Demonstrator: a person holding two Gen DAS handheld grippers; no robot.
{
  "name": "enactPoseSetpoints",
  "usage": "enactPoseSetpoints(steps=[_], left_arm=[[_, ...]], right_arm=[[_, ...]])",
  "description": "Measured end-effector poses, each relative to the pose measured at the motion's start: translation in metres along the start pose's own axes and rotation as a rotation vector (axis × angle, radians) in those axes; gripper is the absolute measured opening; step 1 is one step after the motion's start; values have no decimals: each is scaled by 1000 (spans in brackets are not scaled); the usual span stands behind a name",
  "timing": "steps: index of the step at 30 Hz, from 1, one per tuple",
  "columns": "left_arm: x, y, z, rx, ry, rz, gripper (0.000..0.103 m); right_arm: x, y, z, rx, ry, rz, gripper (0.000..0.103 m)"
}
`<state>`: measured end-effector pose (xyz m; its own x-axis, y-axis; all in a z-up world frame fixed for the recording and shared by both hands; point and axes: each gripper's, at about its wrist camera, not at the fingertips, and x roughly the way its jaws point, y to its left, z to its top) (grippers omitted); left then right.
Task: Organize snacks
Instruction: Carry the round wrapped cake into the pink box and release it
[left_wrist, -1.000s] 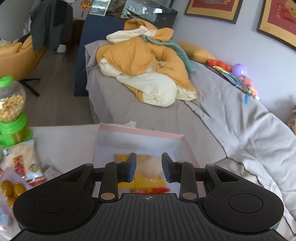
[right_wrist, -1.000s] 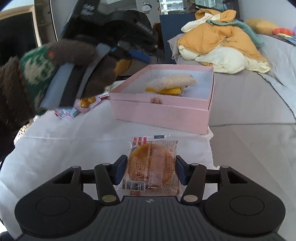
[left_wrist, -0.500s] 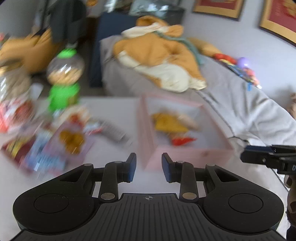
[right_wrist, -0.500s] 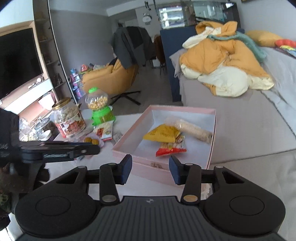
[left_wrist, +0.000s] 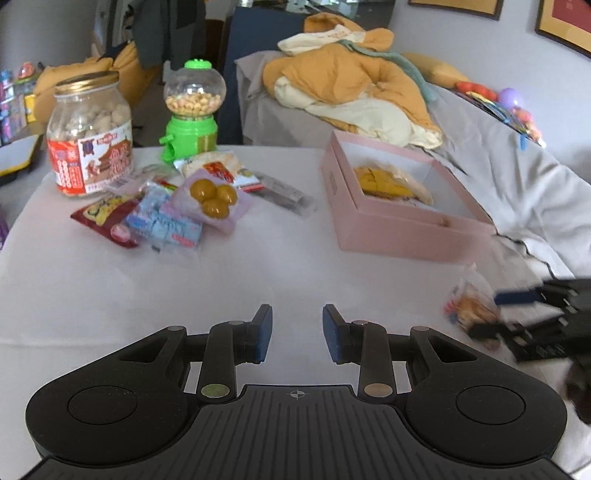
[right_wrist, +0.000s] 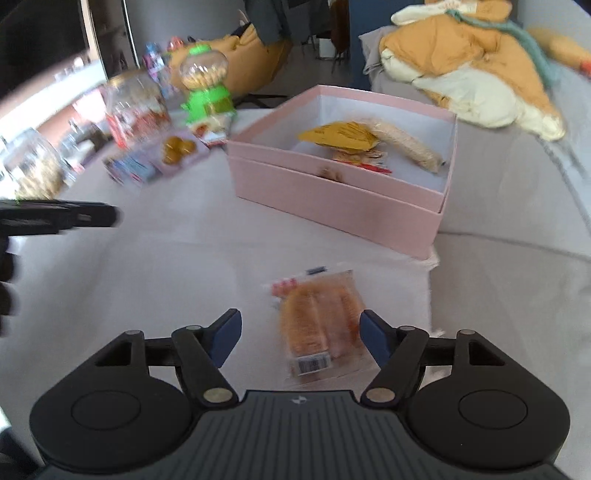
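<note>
A pink box (left_wrist: 402, 218) stands on the white table and holds a yellow packet (right_wrist: 341, 136) and a long pale snack (right_wrist: 406, 146). A clear pack with an orange cake (right_wrist: 319, 326) lies on the table between the fingers of my right gripper (right_wrist: 301, 334), which is wide open; it also shows in the left wrist view (left_wrist: 471, 304). My left gripper (left_wrist: 297, 332) is open and empty above bare tablecloth. A pile of snack packs (left_wrist: 177, 206) lies left of the box.
A glass jar of nuts (left_wrist: 90, 133) and a green candy dispenser (left_wrist: 192, 110) stand at the table's far left. A grey sofa (left_wrist: 517, 177) with an orange and cream blanket (left_wrist: 354, 85) lies behind and right of the box.
My left gripper has drawn back from over the box to the near table. My right gripper rose, came back down over the cake pack, and its jaws have spread wider.
</note>
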<state>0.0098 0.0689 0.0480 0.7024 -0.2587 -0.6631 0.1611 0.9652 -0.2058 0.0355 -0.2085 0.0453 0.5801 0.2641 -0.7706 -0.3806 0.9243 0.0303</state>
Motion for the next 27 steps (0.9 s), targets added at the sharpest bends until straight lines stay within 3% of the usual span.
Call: enactPoseSetpoints(steps=[3,4,5,6,11,13,15,18,22,24,27], left_arm=[[-3,1,-8,-12,5,-18,34],[-5,2,-10,-15,2,-19,34],[-6,3,-12,-19,-4,-16,34],[-7,5,-13,-22,-10,-14,34],[-9,17,-16,-80,-72,-26,34],[-6,21,-14,-110,-92,-42,34],[-4,25,-10,-126,-106,-47,34],[-4,35,-3,-134,-130,-39,34],[-4,59,2,-152,-179,40,34],[1,74,3,-186,-198,88,34],[9,96,2,-268,-202,102,34]], right_arm=[[17,-8,0,-15,3,-37,74],[22,-14,2,11,29,-26,70],[23,-18,4,40,33,-14,55],[19,-17,7,42,33,-4,54],[-22,-22,47,111,-61,120,54],[-30,-30,78,156,-138,96,54],[-21,-35,107,167,-182,11,54],[24,-42,143,169,-143,-111,54],[77,-40,155,158,20,-91,55],[77,-24,156,114,2,-84,57],[68,11,170,34,-61,-46,71]])
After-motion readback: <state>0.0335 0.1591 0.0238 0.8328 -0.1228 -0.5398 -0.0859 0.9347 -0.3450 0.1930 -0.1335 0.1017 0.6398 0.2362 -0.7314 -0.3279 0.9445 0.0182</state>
